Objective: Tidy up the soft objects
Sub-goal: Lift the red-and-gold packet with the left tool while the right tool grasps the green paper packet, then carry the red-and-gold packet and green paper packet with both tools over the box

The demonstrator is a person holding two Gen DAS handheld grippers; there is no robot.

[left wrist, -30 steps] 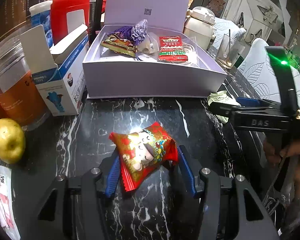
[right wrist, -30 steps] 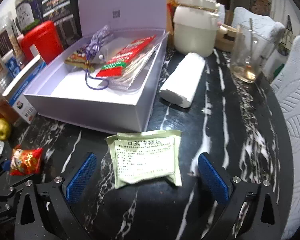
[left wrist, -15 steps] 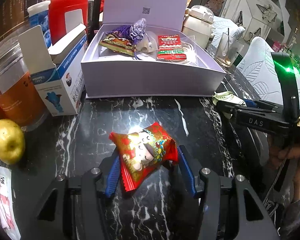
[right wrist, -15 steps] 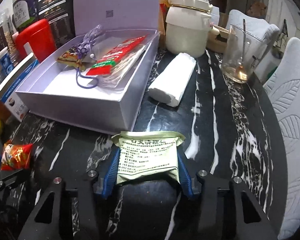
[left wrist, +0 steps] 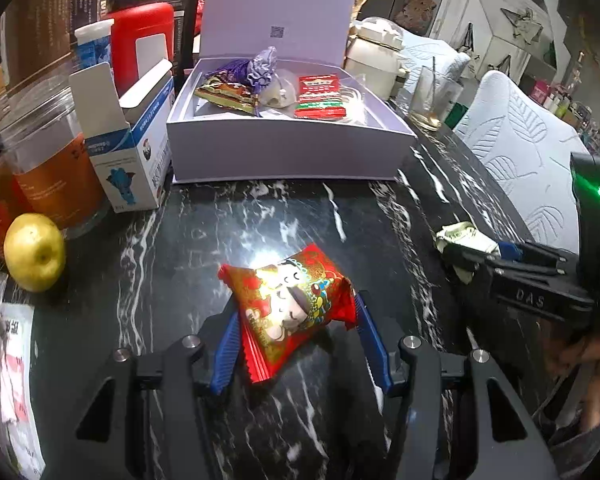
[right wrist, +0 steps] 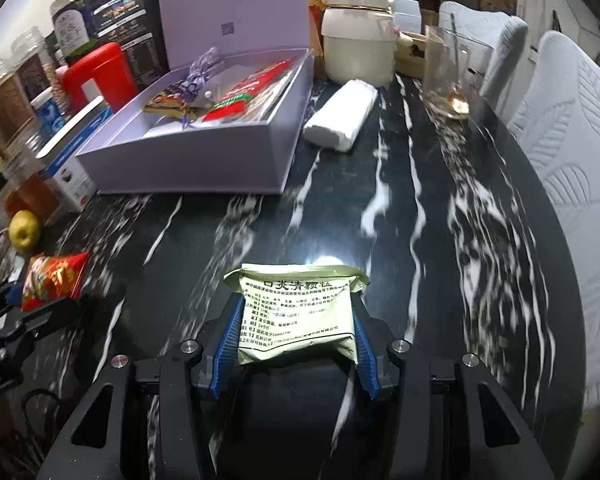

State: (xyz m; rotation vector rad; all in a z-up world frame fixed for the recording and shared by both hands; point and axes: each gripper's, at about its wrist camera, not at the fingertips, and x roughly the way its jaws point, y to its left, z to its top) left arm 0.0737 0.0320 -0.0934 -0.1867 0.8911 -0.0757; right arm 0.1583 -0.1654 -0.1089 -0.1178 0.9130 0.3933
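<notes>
Far off to my left gripper's left sits a yellow apple [left wrist: 34, 257] on the marble table [left wrist: 228, 224]. My left gripper [left wrist: 296, 334] is clamped on the red snack packet [left wrist: 290, 304], both blue pads pressed against its sides. Ahead of both grippers stands the open white box [left wrist: 288, 144], already holding several packets. My right gripper [right wrist: 296, 344] is clamped on the pale green sachet [right wrist: 298, 312], its printed face up.

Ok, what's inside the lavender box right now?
The lavender box holds a purple drawstring pouch, a brown-gold snack packet, a red-green sachet and clear plastic bags. Anything beneath them or behind the near wall is hidden.
</notes>
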